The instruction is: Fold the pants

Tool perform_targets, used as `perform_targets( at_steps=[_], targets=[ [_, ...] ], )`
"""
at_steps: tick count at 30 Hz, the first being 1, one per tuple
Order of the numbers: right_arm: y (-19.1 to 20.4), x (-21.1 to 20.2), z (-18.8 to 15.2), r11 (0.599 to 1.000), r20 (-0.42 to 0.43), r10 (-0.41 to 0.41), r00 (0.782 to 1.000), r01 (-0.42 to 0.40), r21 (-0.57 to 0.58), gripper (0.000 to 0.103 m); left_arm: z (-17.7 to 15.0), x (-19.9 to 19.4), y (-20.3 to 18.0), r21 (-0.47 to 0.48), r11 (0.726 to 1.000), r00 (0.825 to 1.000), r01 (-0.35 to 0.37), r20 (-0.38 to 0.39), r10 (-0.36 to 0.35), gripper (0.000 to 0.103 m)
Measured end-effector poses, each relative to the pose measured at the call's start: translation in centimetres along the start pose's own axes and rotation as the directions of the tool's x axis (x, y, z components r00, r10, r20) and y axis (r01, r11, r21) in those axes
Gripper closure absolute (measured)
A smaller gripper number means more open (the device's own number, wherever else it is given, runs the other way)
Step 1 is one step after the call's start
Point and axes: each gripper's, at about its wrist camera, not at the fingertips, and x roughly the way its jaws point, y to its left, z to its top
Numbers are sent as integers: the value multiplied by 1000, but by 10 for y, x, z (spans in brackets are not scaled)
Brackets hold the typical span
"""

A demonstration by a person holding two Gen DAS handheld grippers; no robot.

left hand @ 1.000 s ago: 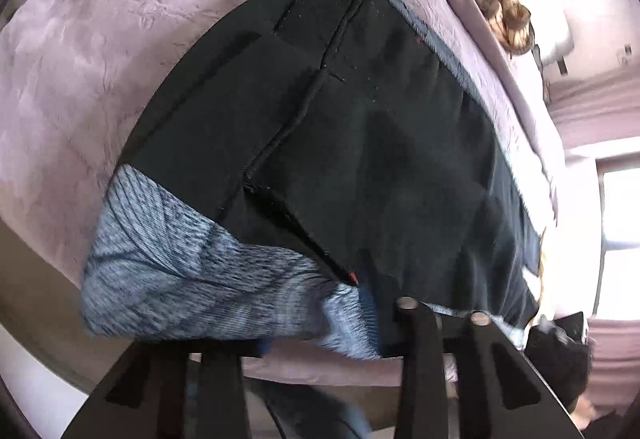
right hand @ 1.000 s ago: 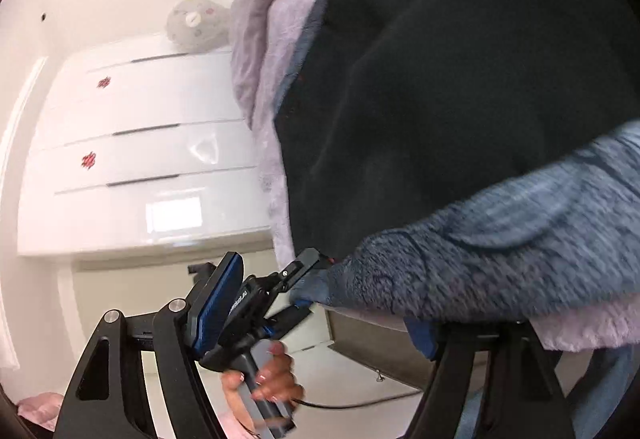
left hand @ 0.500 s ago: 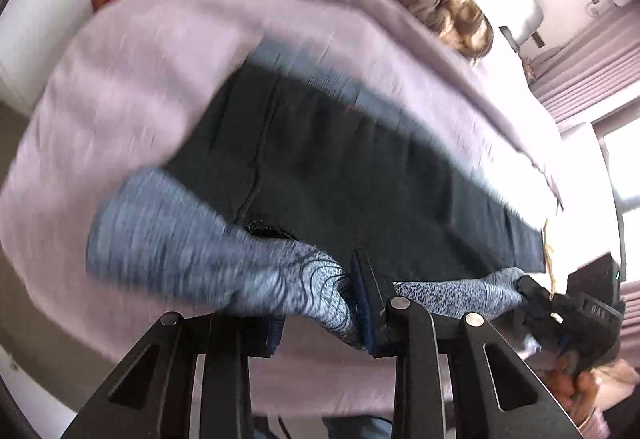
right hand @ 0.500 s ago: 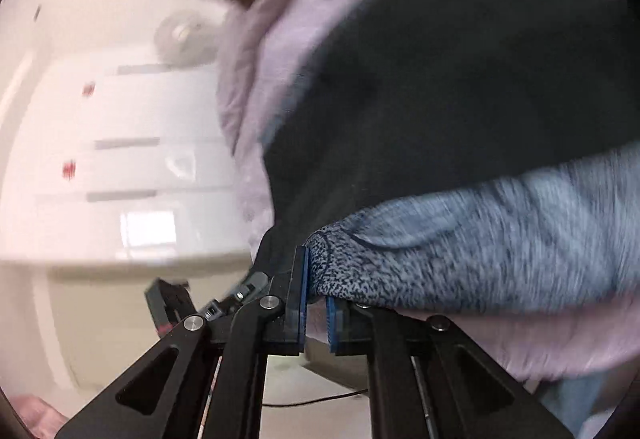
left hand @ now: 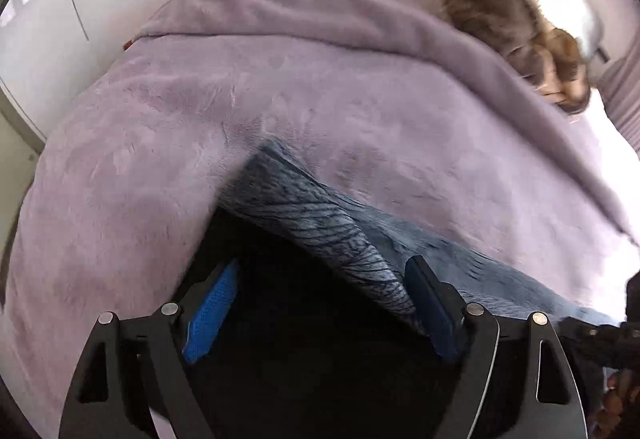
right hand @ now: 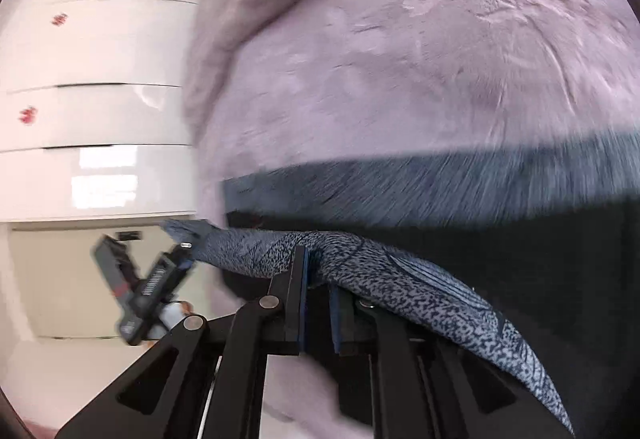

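On the lilac blanket (left hand: 320, 91), pants (left hand: 312, 215) stretching toward 3 o'clock; left gripper (left hand: 320, 303) just opening, empty; right gripper (right hand: 318, 279) nearer, pinching waistband.

Bedroom: lilac blanket (left hand: 360, 87) on bed, white drawers (right hand: 100, 111).

A bed under a plush lilac blanket (left hand: 320, 87) carries everything. The black pants (left hand: 320, 339) with their blue-grey knit band lie on it near its front edge, and a brown furry heap (left hand: 512, 27) rests toward the far right corner.
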Motion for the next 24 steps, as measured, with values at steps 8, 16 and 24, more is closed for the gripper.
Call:
perform_targets(
  at_steps=[8,16,24],
  targets=[
    [18,-46,-13,998,39,58,998,-57,-18,36,2,-52,-7,49,998,998,-49,31,47,18],
    [15,-36,-32,977,14,-157,987,158,-141,51,-32,10,-75,171,981,992,-94,-68,107,18],
    [-25,-128,-38,999,184,28,983,-35,33,53,-56,-52,-97,286,955,990,-76,-89,105,18]
  ],
)
